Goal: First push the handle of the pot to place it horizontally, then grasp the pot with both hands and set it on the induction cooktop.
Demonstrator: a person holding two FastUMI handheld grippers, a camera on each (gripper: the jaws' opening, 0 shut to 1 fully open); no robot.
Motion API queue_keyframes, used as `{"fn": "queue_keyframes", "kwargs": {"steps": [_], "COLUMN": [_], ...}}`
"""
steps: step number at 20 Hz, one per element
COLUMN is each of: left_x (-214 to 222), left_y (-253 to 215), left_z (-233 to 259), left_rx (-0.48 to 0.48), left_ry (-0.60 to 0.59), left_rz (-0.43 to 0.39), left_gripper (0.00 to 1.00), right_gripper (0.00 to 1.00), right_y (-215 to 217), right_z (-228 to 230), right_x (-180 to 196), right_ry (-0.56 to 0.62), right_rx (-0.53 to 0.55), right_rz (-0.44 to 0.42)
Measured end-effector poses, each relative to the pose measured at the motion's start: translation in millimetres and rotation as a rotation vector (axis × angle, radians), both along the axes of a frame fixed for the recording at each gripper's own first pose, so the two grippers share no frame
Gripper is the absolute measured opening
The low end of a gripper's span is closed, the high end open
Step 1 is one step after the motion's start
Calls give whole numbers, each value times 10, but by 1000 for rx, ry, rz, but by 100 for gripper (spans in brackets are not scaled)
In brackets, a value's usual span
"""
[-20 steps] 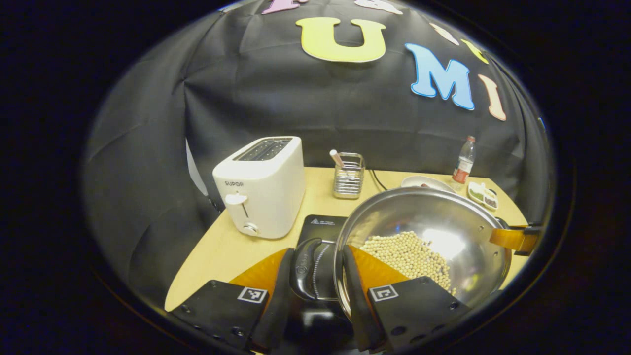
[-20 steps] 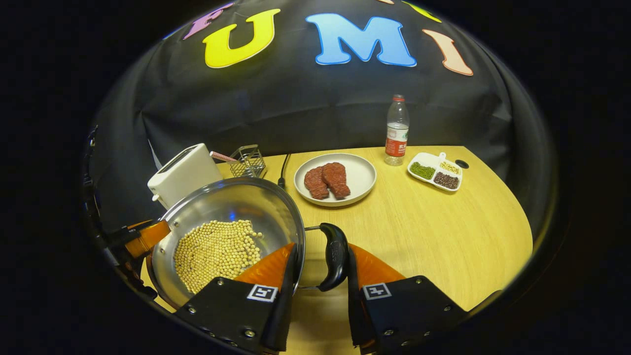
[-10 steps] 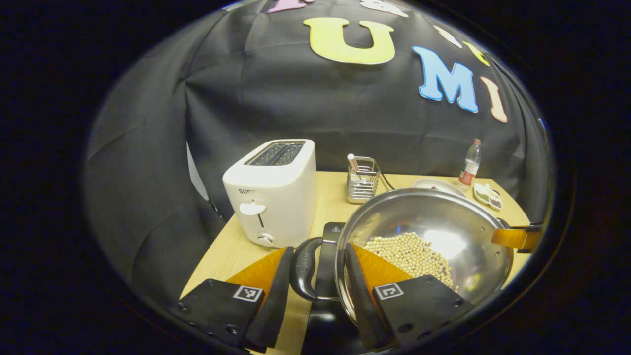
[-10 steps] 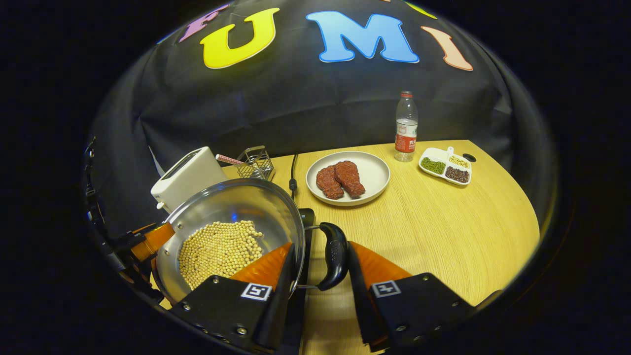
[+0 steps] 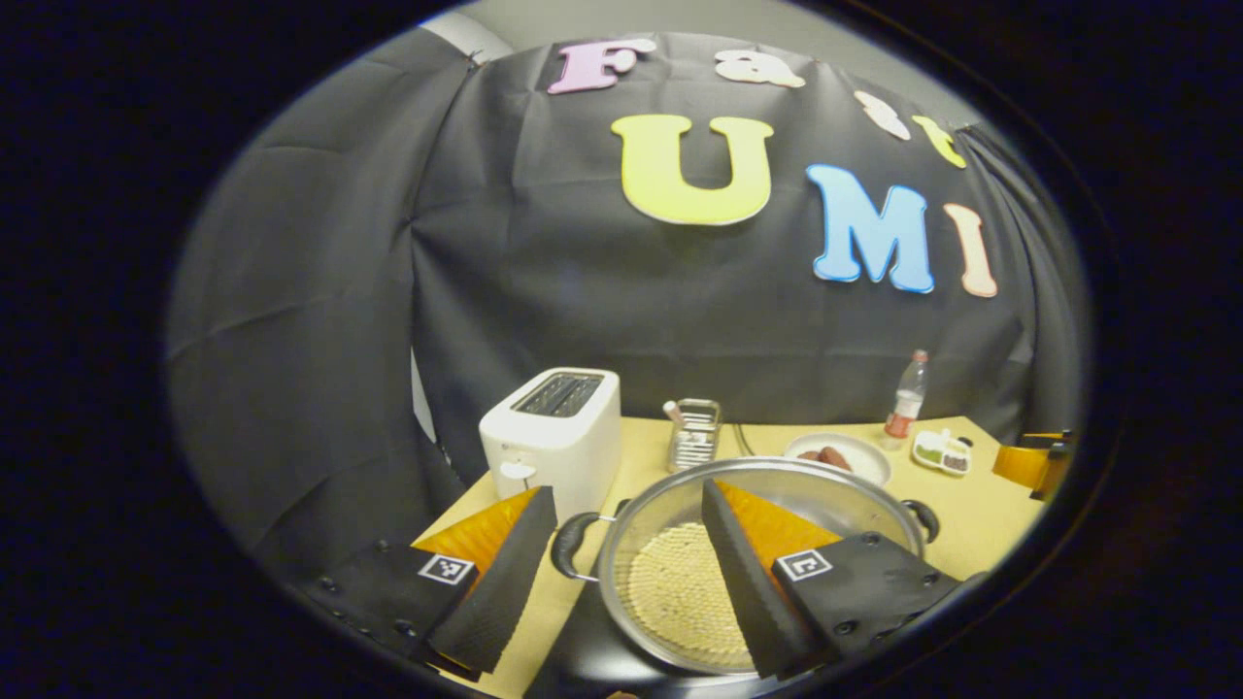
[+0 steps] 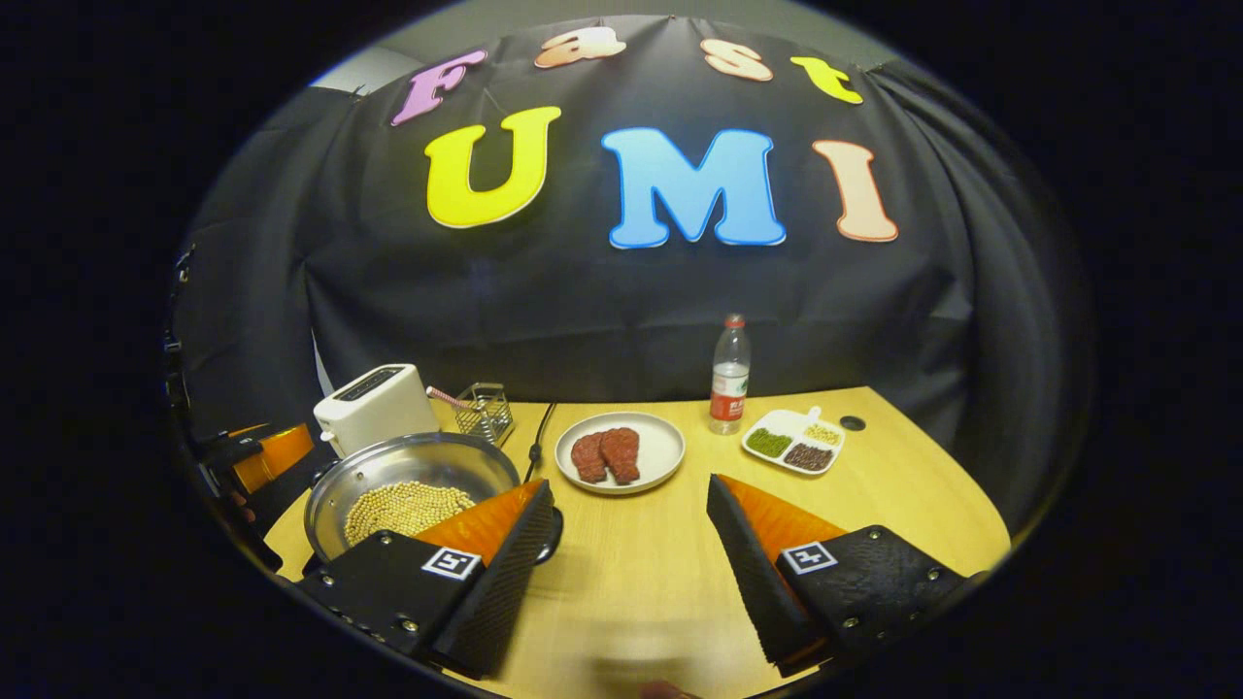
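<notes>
My left claw (image 5: 621,553) stood wide apart, holding nothing, raised above the near-left side of the pot (image 5: 680,592). One finger hung over the beans inside, the other outside the rim near the pot's black side handle (image 5: 568,544), which sat free between them and untouched. My right claw (image 6: 626,544) was also spread wide and empty, over bare bench (image 6: 893,485) to the right of the pot. In the right gripper view its left finger overlapped the pot's other side handle (image 6: 554,534), though I could not tell whether they touched.

The pot was a shallow steel pan with a layer of pale round beans (image 6: 403,507) across its bottom. It sat level on a dark slab that I took to be the induction cooktop (image 5: 583,660), at the near-left part of the bench. Its two handles pointed left and right, one toward each claw, which suited a lift from both sides. I judged the setting-down done and both claws clear of the pot.

Behind the pot stood a white toaster (image 5: 554,437) and a wire utensil holder (image 5: 691,437), close enough that the pot needed to stay forward of them. Farther right lay a white plate with two reddish patties (image 6: 620,451), a clear bottle with a red label (image 6: 728,379), and a small divided dish of green, dark and pale grains (image 6: 793,442), all well apart from the pot.
</notes>
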State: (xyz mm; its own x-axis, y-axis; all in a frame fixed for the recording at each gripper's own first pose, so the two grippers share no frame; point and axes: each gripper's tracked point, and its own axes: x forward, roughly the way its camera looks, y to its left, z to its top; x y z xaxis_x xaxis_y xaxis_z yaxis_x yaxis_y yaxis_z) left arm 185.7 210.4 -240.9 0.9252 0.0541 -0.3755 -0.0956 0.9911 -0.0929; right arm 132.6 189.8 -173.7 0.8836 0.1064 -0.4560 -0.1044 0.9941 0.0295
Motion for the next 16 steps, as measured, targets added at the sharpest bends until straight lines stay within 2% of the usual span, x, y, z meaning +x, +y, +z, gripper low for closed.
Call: {"fn": "queue_keyframes", "kwargs": {"steps": [6,8,9,11,12,13,14,16], "left_x": [-540,-797,-930,-1236,-1363,-1479,-1609,-1802], "left_y": [-1116,-1502,-1680,-2008,-2128,-2237,-2330,-2428], "left_z": [713,930,1035,1201,1312,1400,1472,1639], "left_rx": [3,-13,-21,-26,-26,-28,-31,-31], "left_ry": [-107,-133,-148,-161,-179,-190,-192,-212], "left_rz": [-42,-48,-54,-84,-94,-105,-115,-128], "left_gripper": [94,100,94,100,97,100,94,96], "right_gripper": [96,96,96,97,96,96,96,96], "right_y": [-844,-1111,-1211,-1422,-1532,-1626,-1688,-1781], "right_z": [594,685,736,828,912,974,1028,1179], "right_x": [-519,-712,-808,-1038,-1109,-1179,-1277,-1421], "right_ry": [-137,-158,-163,-165,-181,-192,-199,-221], "right_rx": [-26,-35,-32,-35,-36,-39,-38,-28], "right_rz": [23,37,46,62,63,58,54,43]}}
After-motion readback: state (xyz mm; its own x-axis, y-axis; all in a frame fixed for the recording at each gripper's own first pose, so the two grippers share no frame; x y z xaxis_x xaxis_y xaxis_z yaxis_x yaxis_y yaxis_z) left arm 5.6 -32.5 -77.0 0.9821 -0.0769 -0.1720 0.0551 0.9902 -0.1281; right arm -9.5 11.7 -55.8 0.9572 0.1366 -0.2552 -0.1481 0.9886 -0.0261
